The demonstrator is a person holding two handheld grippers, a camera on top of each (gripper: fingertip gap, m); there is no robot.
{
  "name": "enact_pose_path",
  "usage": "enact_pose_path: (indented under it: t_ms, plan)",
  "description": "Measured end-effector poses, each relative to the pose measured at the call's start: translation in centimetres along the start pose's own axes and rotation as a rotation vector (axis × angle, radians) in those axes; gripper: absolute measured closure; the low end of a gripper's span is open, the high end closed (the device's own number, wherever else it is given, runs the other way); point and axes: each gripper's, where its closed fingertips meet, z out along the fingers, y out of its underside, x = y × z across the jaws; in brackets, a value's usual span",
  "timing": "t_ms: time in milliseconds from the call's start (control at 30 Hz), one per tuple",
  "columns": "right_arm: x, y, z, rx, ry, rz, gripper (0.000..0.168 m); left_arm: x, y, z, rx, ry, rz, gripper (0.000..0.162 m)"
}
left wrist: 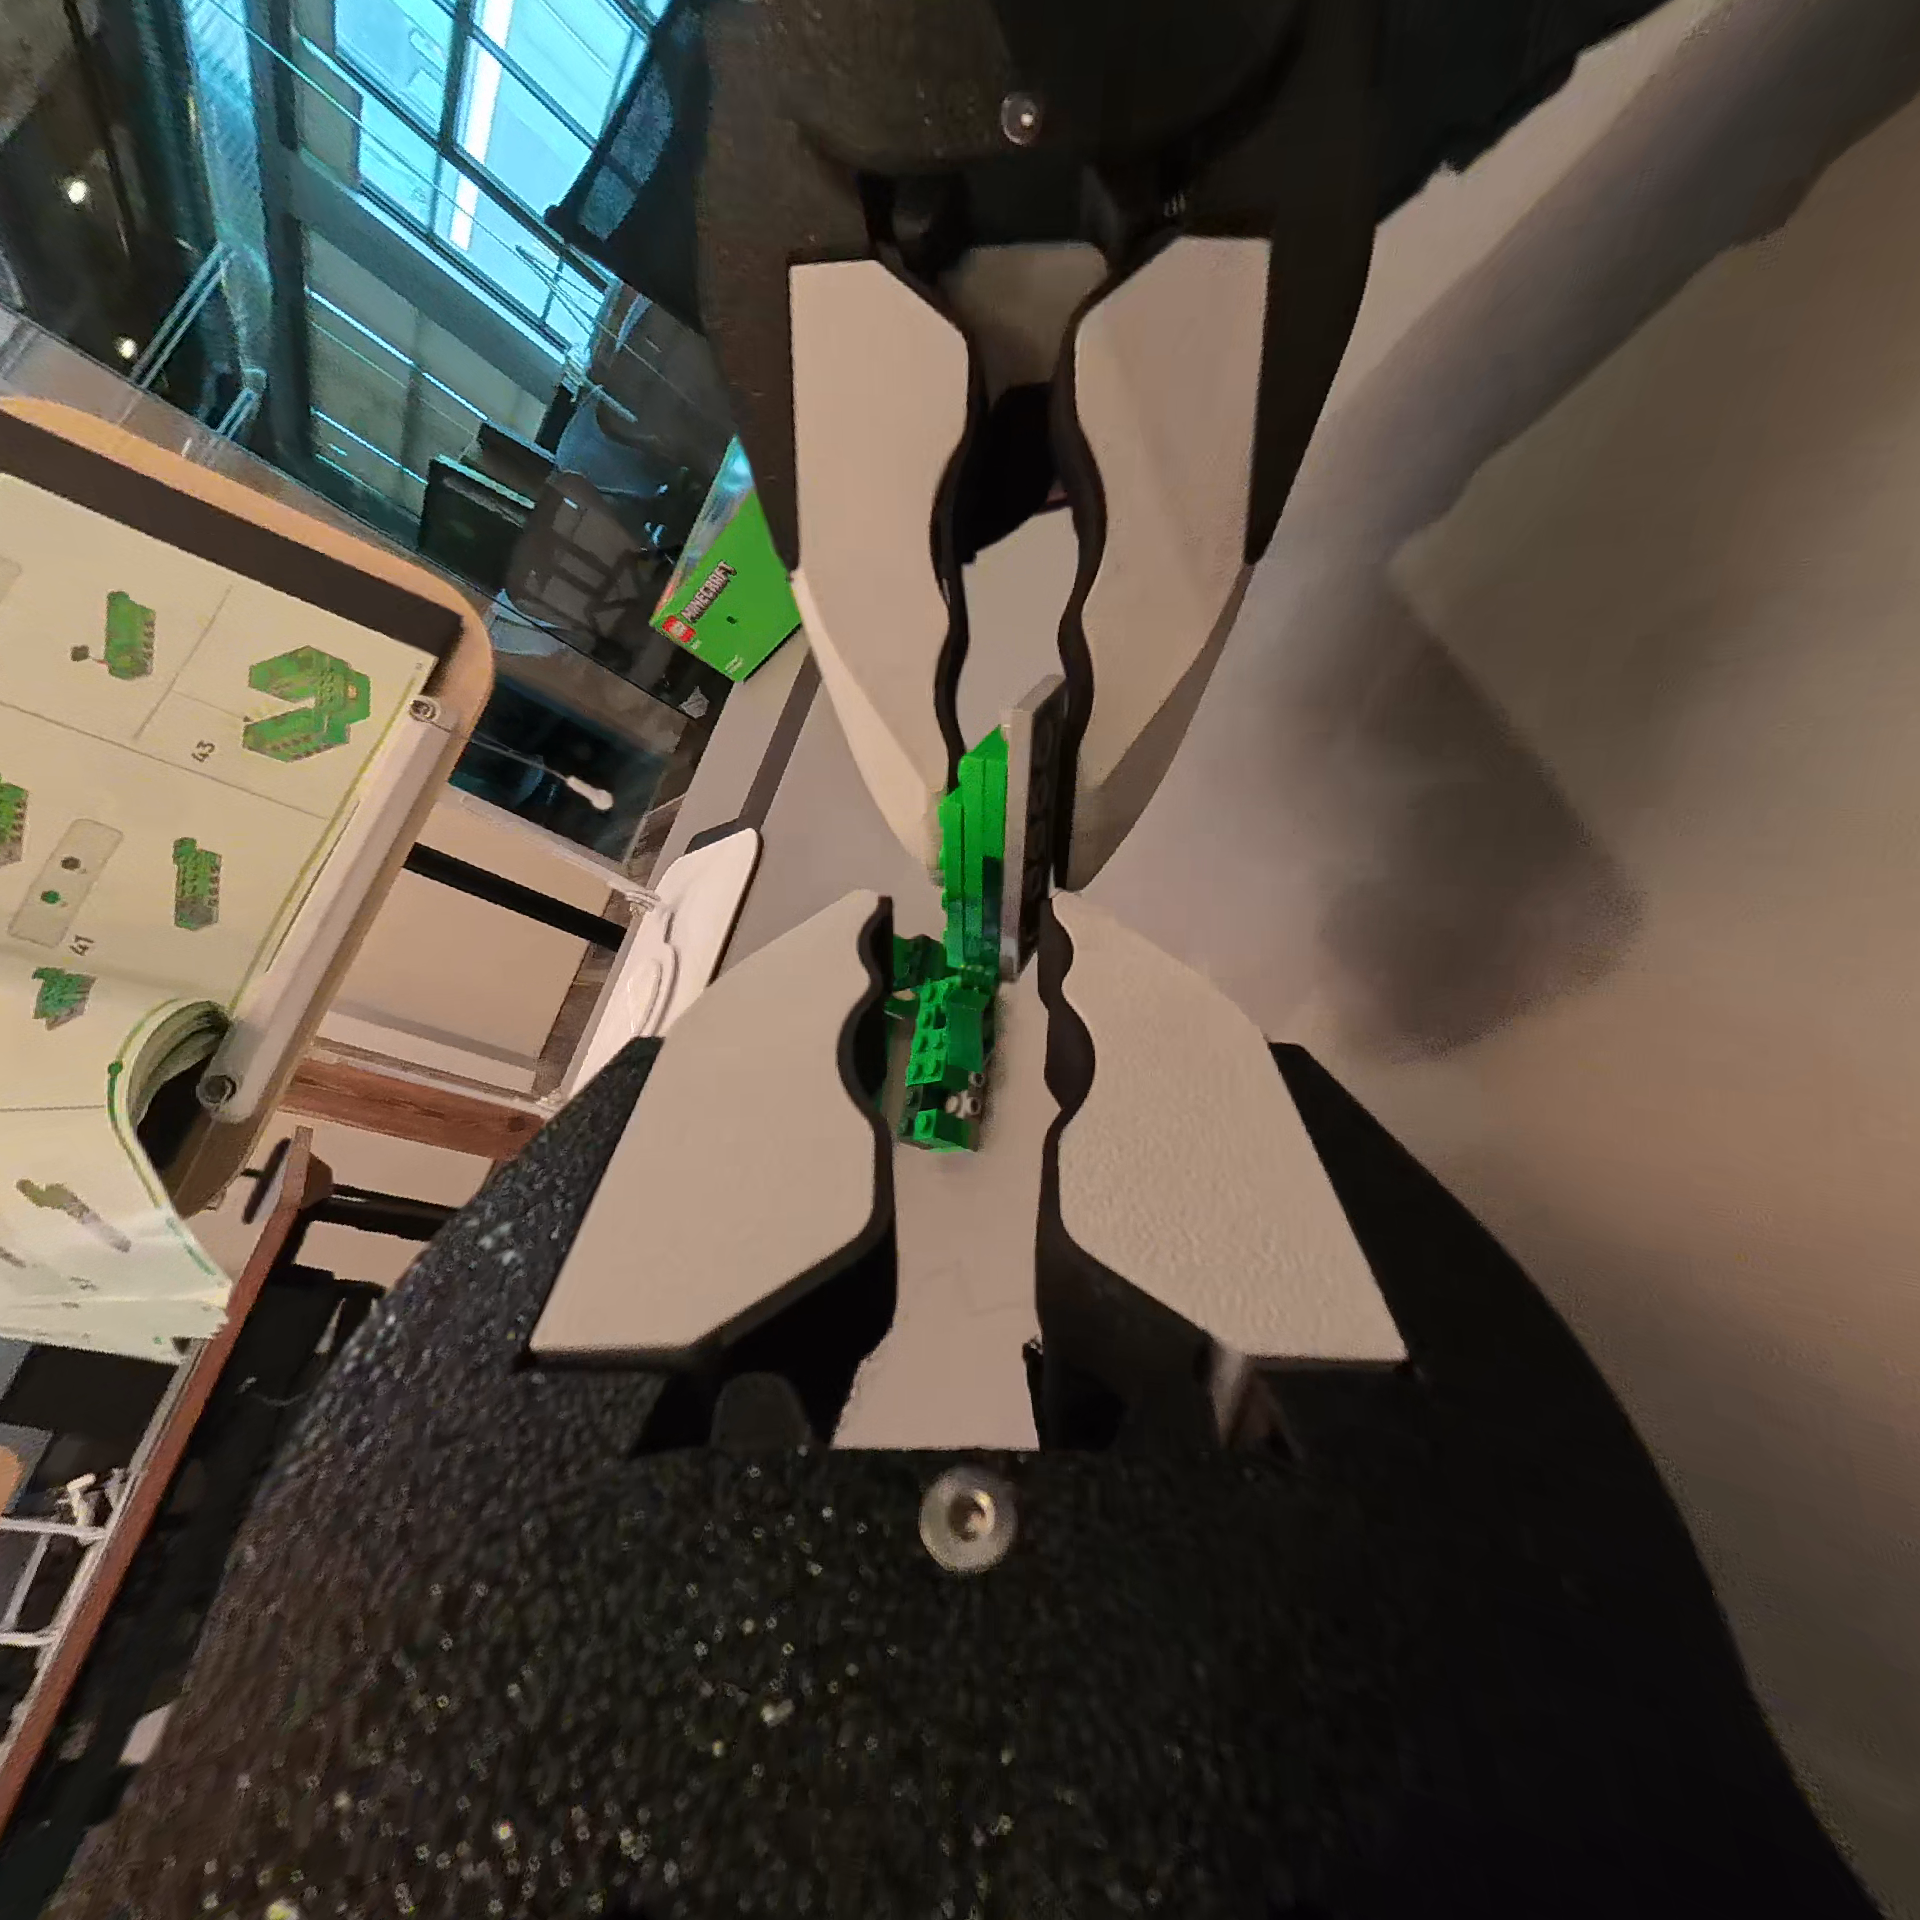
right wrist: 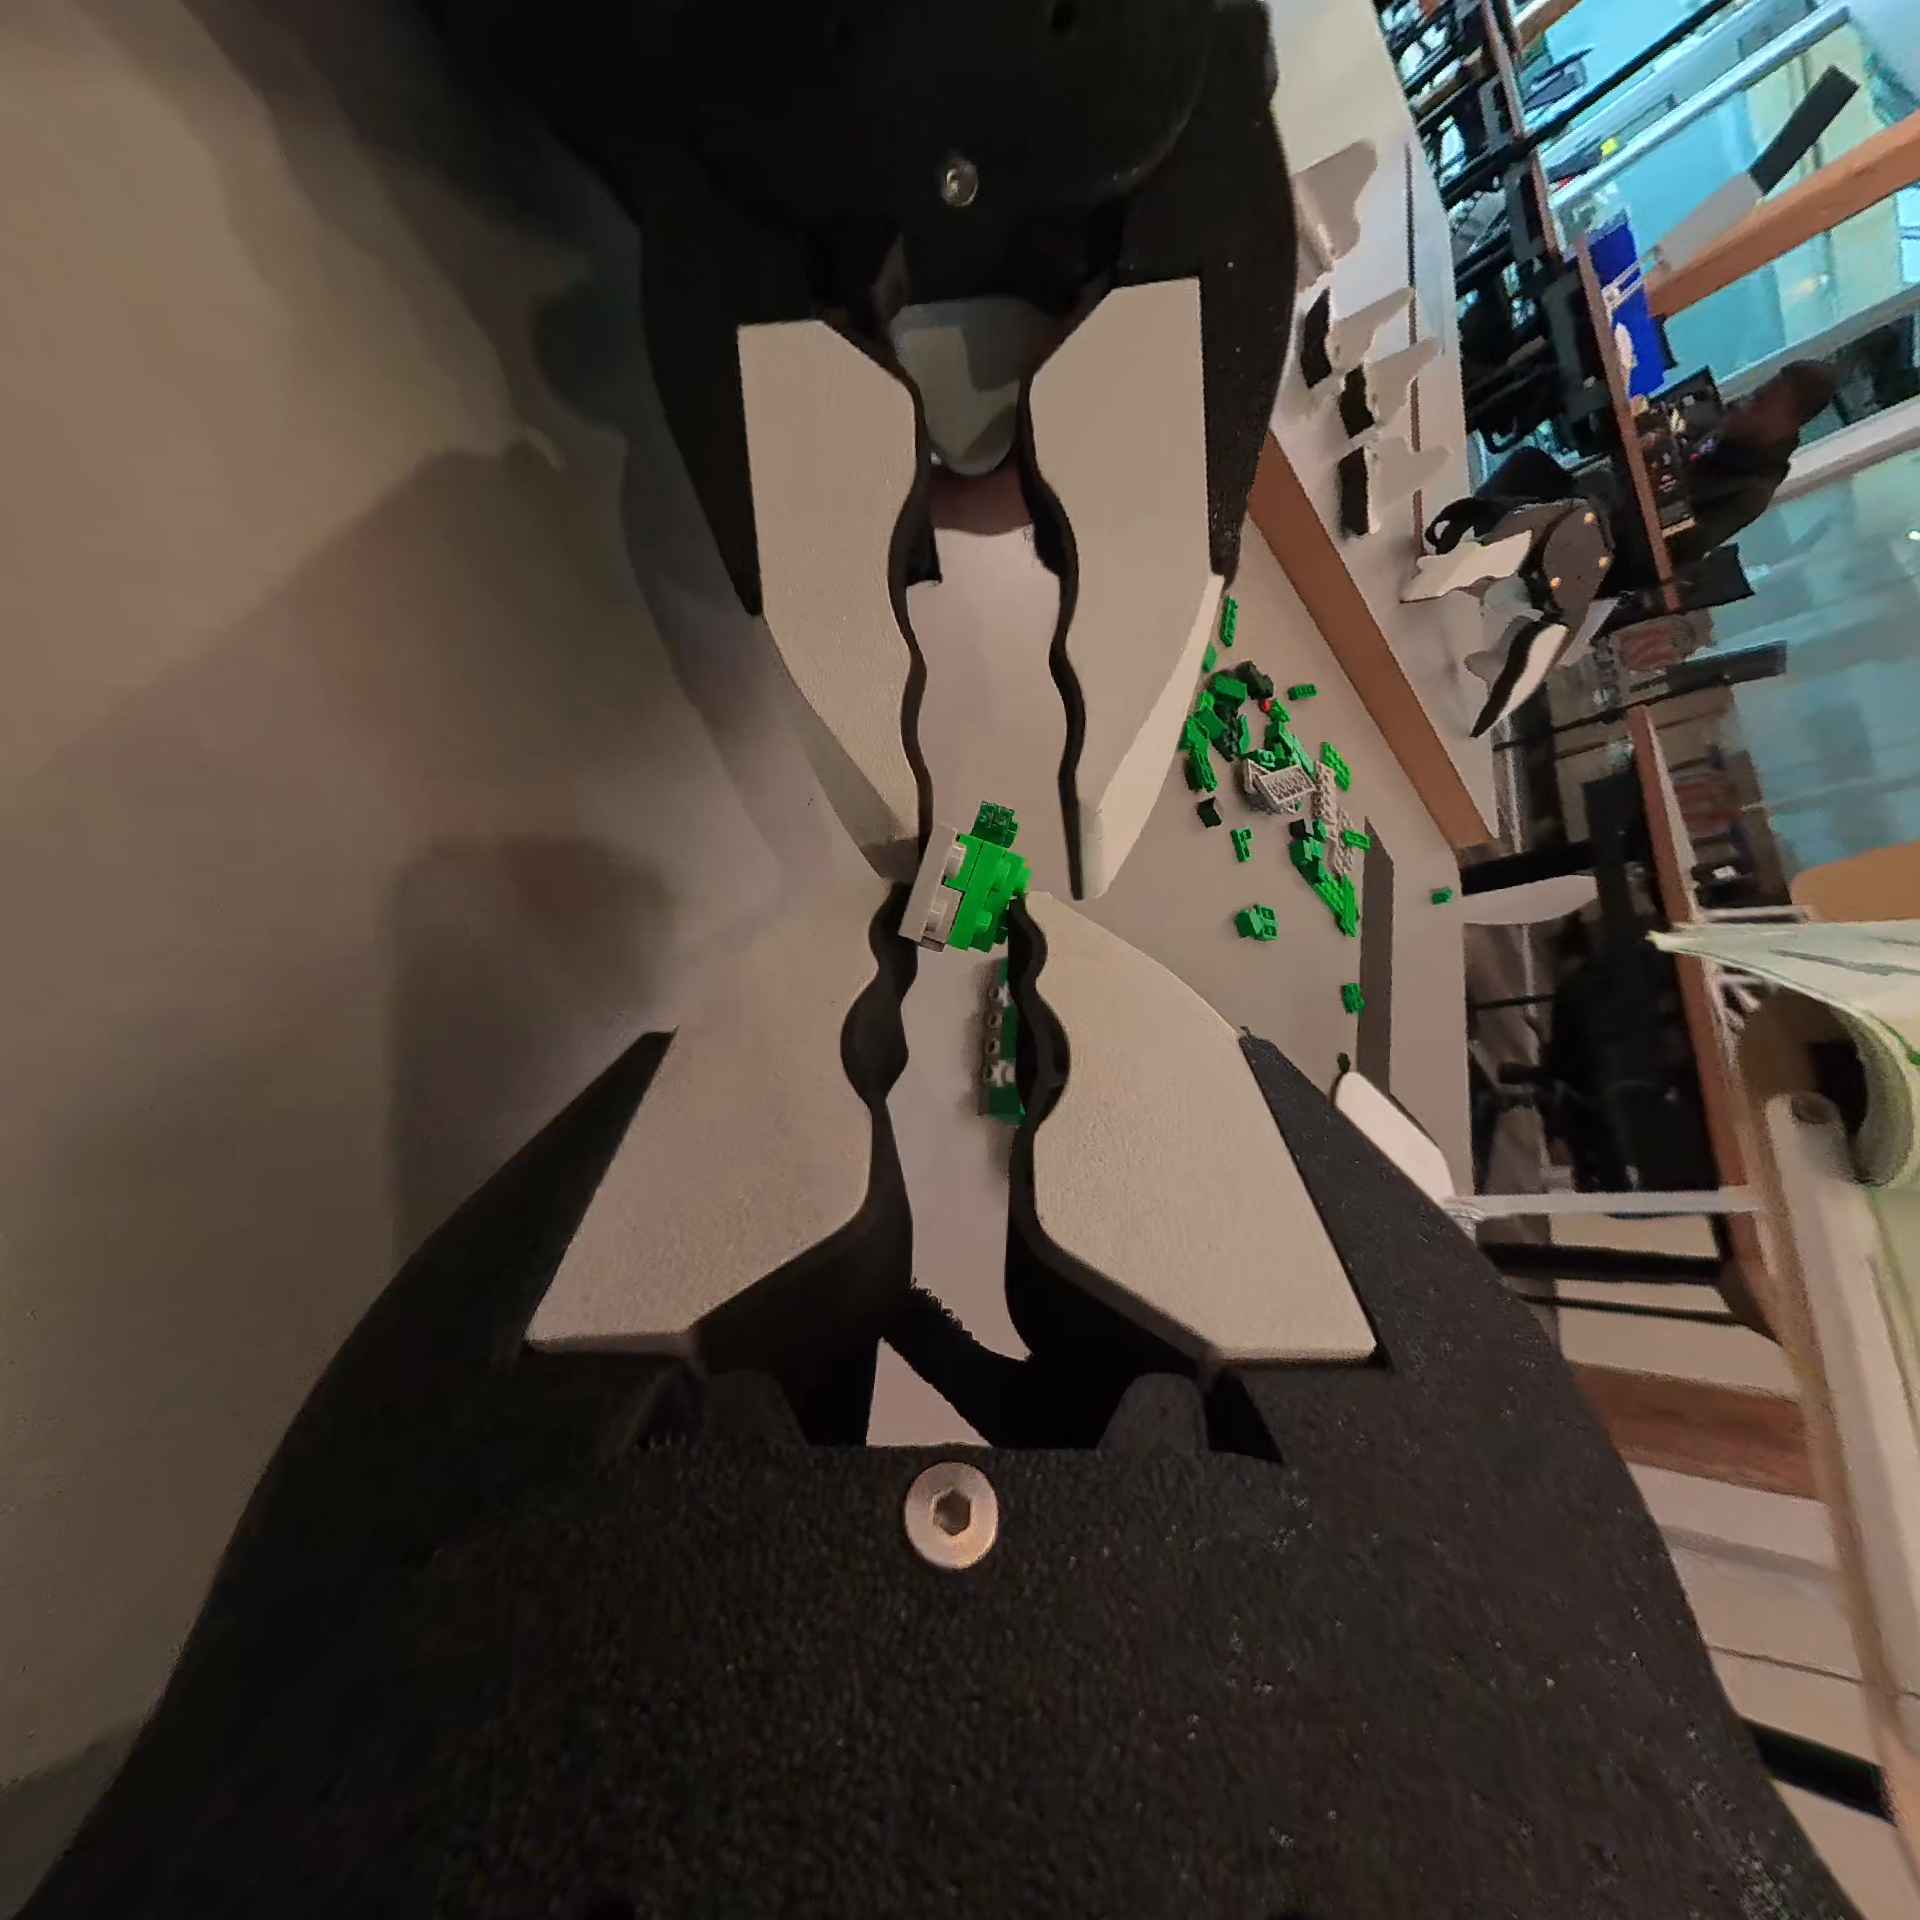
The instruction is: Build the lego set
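My right gripper (right wrist: 961, 914) is shut on a small piece (right wrist: 982, 883) of bright green bricks on a light grey plate. In the left wrist view the right gripper (left wrist: 1003, 857) comes in from the top with the piece (left wrist: 977, 831) clamped at its tips. My left gripper (left wrist: 961, 914) faces it tip to tip. Its jaws stand a little apart around the piece's lower end, not clamped on it. A second green and grey assembly (left wrist: 940, 1049) lies on the white table (left wrist: 1455, 935) under the tips. It also shows in the right wrist view (right wrist: 1000, 1049).
A pile of loose green and grey bricks (right wrist: 1278, 769) lies on the table. An open instruction booklet (left wrist: 156, 779) rests on a wooden stand. A green set box (left wrist: 727, 592) and a white dish (left wrist: 696, 935) sit near the table edge. The grippers are tip to tip, or close to it.
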Motion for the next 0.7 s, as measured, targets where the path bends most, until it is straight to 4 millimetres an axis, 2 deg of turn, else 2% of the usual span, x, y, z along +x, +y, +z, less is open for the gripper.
enact_pose_path:
  t_ms: [33, 67, 133, 267, 367, 533, 700]
  plan:
    - [0.0, 0.0, 0.1, -0.016, 0.008, -0.009, 0.152, 0.3, 0.1, 0.0, -0.007, 0.016, 0.013, 0.144]
    - [0.1, 0.0, 0.1, -0.026, 0.014, -0.004, 0.152, 0.3, 0.1, 0.1, -0.011, 0.009, 0.021, 0.146]
    - [0.4, 0.0, 0.0, -0.025, 0.019, 0.048, 0.151, 0.0, 0.1, 0.1, -0.014, -0.012, 0.024, 0.146]
    - [1.4, -0.5, -0.8, 0.051, 0.022, 0.199, 0.136, -0.7, 0.1, -0.2, -0.006, -0.052, 0.013, 0.147]
    - [1.5, -1.6, -1.6, 0.135, -0.022, 0.275, 0.139, -0.8, 0.2, -0.2, -0.012, -0.053, 0.002, 0.147]
    - [1.1, -1.6, -1.3, 0.072, -0.014, 0.198, 0.152, -0.9, 0.4, -0.2, -0.019, -0.051, -0.018, 0.147]
    - [1.3, -1.3, -1.0, 0.007, 0.023, 0.14, 0.152, -1.0, 0.7, -0.2, -0.032, -0.052, -0.016, 0.147]
